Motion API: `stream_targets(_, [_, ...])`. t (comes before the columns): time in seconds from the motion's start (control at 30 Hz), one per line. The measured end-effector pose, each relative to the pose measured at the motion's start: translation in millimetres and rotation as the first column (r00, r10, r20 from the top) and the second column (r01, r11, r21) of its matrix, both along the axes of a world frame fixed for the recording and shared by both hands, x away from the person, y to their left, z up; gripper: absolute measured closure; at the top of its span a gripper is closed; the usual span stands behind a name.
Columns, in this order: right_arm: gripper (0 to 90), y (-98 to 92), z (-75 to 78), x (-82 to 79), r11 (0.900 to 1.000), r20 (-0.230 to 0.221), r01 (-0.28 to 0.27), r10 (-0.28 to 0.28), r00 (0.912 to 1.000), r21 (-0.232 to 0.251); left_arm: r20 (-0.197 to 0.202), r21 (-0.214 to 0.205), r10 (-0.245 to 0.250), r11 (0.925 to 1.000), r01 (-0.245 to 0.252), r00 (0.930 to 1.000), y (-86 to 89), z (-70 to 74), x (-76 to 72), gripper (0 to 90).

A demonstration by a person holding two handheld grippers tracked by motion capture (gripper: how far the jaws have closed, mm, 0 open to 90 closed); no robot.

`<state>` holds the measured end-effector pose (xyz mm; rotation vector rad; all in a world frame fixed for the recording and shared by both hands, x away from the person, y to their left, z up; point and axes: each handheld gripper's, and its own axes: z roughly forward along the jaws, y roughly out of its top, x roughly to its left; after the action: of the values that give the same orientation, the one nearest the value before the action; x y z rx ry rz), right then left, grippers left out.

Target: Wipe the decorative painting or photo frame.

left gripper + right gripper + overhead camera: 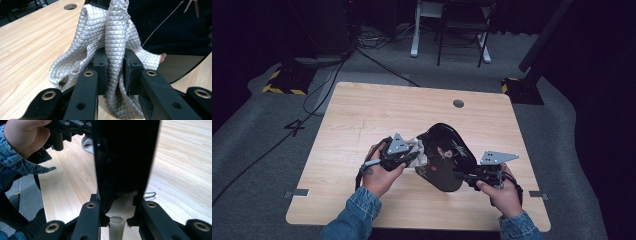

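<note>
**Gripping both ends: where this one could slip**

Holding firm on both sides, the person had a glossy black bag (444, 157) lifted just off the worktop (362, 120), near the middle of its near edge. The left gripper (404, 156) had its jaws clamped on a bunch of silver quilted fabric (113, 42), seemingly the bag's lining pulled out at its mouth. The right gripper (117, 215) had its jaws pinched tight on the opposite end of the bag, a pale strip (120, 212) caught between them.

The risk looked plain enough. The black shell appeared slick, and the right-hand bite sat at the very edge, so any hard tug could have pulled it free and dropped the bag onto the worktop. On the left, the fabric was gathered in loose folds; a pull might have let layers slide out one at a time, or strained the stitching where lining meets shell. Two hands pulling apart unevenly would have twisted the bag rather than turned it out.
</note>
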<state>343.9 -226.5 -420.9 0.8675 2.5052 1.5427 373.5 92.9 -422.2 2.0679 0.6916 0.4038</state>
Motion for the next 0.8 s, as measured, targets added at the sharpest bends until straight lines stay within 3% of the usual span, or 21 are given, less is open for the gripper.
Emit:
stream_targets(0.43, [76.9, -0.1, 0.1, 0.3, 1.0, -0.003, -0.001, 0.001, 1.0, 0.0, -0.015, 0.007, -0.005, 1.0, 0.005, 0.9999, -6.9, -3.7, -4.8, 75.3])
stream_targets(0.8, [77.0, -0.3, 0.0, 0.9, 1.0, -0.007, -0.003, 0.003, 1.0, 0.0, -0.021, 0.022, -0.076, 0.9968, 0.077, 0.9969, -31.0, -3.4, -18.3, 75.0])
